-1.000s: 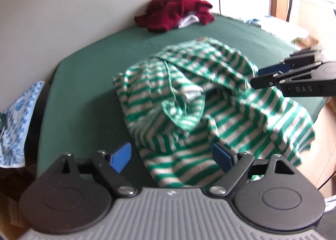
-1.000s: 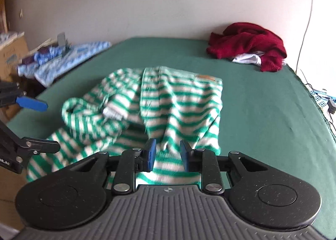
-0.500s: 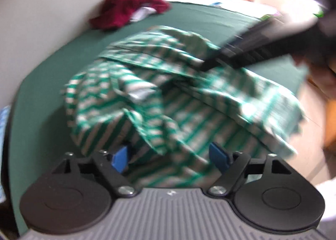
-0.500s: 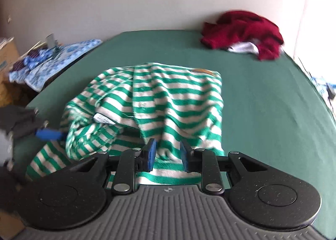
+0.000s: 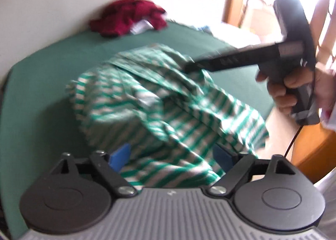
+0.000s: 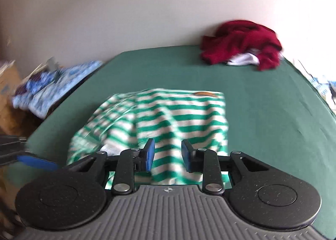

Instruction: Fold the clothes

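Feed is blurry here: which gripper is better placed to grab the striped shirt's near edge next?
Probably the left gripper: its fingers stand wide open with the striped shirt bunched between them. The right gripper has a narrower gap.

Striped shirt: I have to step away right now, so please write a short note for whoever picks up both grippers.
Left gripper: jaws wide open, with the shirt's near edge between them, not clamped.
Right gripper: jaws narrowly apart at a fold; a grip cannot be confirmed.
Striped shirt: crumpled on the green table, part hanging past its edge.
Red garment: bunched at the far side by the wall.
Done: no neat fold visible.
Left: spread the shirt flat and fold it, then probably the red garment.
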A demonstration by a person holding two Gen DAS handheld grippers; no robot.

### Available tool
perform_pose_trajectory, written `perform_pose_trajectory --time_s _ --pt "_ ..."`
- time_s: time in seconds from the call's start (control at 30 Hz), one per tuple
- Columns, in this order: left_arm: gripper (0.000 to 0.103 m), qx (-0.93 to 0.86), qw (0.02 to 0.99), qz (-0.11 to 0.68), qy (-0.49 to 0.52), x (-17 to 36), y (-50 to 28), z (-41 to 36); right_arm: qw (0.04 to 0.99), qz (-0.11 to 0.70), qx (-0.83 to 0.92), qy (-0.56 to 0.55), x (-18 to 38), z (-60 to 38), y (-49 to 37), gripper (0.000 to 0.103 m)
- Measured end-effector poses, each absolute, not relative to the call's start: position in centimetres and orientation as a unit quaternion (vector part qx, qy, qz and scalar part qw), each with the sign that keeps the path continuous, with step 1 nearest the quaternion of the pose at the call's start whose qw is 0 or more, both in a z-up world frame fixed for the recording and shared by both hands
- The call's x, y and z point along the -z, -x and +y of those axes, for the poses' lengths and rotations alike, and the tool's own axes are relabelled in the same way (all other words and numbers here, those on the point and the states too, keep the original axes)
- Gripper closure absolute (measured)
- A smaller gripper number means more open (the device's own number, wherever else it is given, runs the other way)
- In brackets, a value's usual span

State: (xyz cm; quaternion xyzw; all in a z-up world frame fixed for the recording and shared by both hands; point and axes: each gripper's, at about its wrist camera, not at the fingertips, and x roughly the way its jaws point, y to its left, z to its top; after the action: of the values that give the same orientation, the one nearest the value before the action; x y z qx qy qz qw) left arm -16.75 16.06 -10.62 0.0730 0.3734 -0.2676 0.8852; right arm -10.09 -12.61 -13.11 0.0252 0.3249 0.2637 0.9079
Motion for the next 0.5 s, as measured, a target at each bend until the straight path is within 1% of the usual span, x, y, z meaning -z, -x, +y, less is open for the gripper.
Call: perform_pose_trajectory --time_s 0.07,0.1,0.17,0.2,0.23,0.27,0.33,0.4,0.47,0.5 --pt "0.01 0.239 0.898 0.365 -0.055 10.1 15.3 18.1 0.904 0.342 -0.25 -0.063 13.0 -13.8 8.1 0.072" --pt "0.01 0.229 0.901 0.366 -0.047 10.3 14.2 18.7 0.904 0.347 -0.241 -0.072 12.9 -14.2 7.2 0.068" --pt "0.015 0.21 0.904 0.371 -0.03 10.9 11.9 20.0 0.911 0.342 -0.227 -0.051 12.9 -14.0 6.0 0.066" --pt "0.021 0.207 0.9 0.383 -0.021 11.5 10.5 20.2 0.913 0.341 -0.222 -0.039 13.0 -13.7 5.5 0.066" --pt "0.024 0.204 0.896 0.395 -0.013 12.2 9.1 20.5 0.91 0.347 -0.222 -0.033 13.2 -13.5 5.1 0.066" --pt "0.024 0.203 0.892 0.405 -0.005 12.8 7.7 20.7 0.907 0.354 -0.227 -0.035 13.5 -13.4 4.6 0.065" --pt "0.023 0.213 0.886 0.412 0.011 13.7 6.1 20.8 0.902 0.365 -0.227 -0.038 13.9 -13.5 3.7 0.063" --pt "0.018 0.216 0.886 0.41 0.027 14.0 4.8 20.9 0.899 0.374 -0.223 -0.042 14.3 -13.6 2.8 0.062" --pt "0.015 0.215 0.885 0.41 0.039 14.0 3.7 20.9 0.894 0.38 -0.229 -0.057 14.4 -13.9 1.8 0.062" --pt "0.014 0.216 0.885 0.41 0.046 14.1 3.2 20.9 0.89 0.385 -0.235 -0.062 14.6 -14.0 1.3 0.059"
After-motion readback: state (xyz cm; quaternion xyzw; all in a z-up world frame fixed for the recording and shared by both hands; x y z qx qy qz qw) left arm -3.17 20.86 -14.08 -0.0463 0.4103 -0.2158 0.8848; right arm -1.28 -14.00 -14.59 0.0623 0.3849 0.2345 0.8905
